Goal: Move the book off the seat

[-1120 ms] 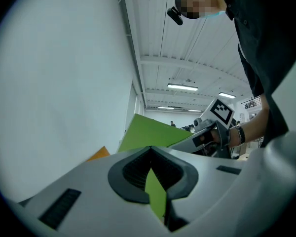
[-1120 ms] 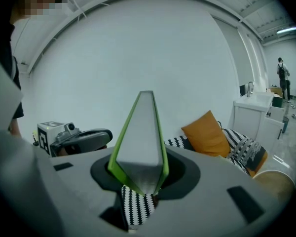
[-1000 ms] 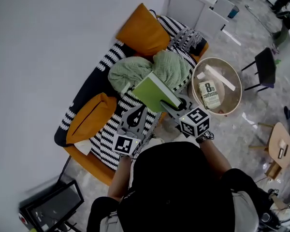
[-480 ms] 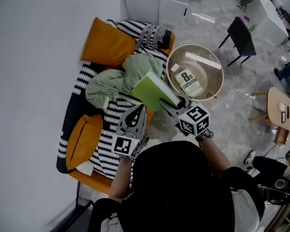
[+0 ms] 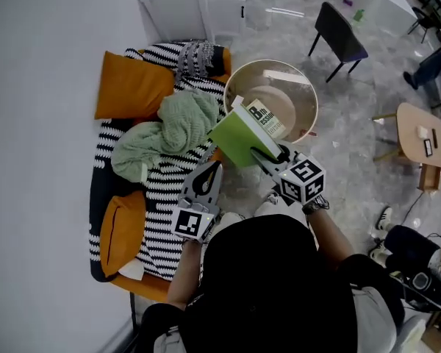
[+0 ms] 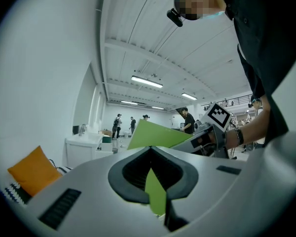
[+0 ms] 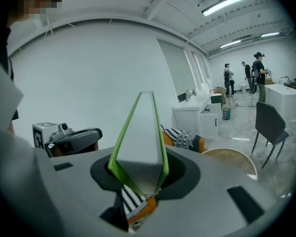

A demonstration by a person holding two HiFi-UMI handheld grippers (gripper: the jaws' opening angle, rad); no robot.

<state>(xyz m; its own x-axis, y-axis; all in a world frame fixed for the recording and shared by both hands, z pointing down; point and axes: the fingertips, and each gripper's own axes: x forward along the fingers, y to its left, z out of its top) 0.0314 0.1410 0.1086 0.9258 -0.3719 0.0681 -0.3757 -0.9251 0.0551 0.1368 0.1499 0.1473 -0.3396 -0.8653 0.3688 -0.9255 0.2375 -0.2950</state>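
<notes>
Above the sofa's (image 5: pixel 158 190) edge, right tongs (image 5: pixel 263 155) clamped the green book (image 5: pixel 239 134) low down; its splayed covers might slip free onto the seat. Left tongs (image 5: pixel 209 169) hung closed, empty.

The seat (image 5: pixel 156 193) fills the frame's left, with an upper cushion (image 5: pixel 128 87), a lower cushion (image 5: pixel 121 223) and a blanket (image 5: pixel 162 131) between them. Right of it, at upper centre, a round tub (image 5: pixel 300 93) holds a second book (image 5: pixel 264 116). The book (image 5: pixel 239 138) overlaps the tub's lower-left rim, in the right gripper (image 5: pixel 263 153). The left gripper (image 5: pixel 213 166) is lower left.
</notes>
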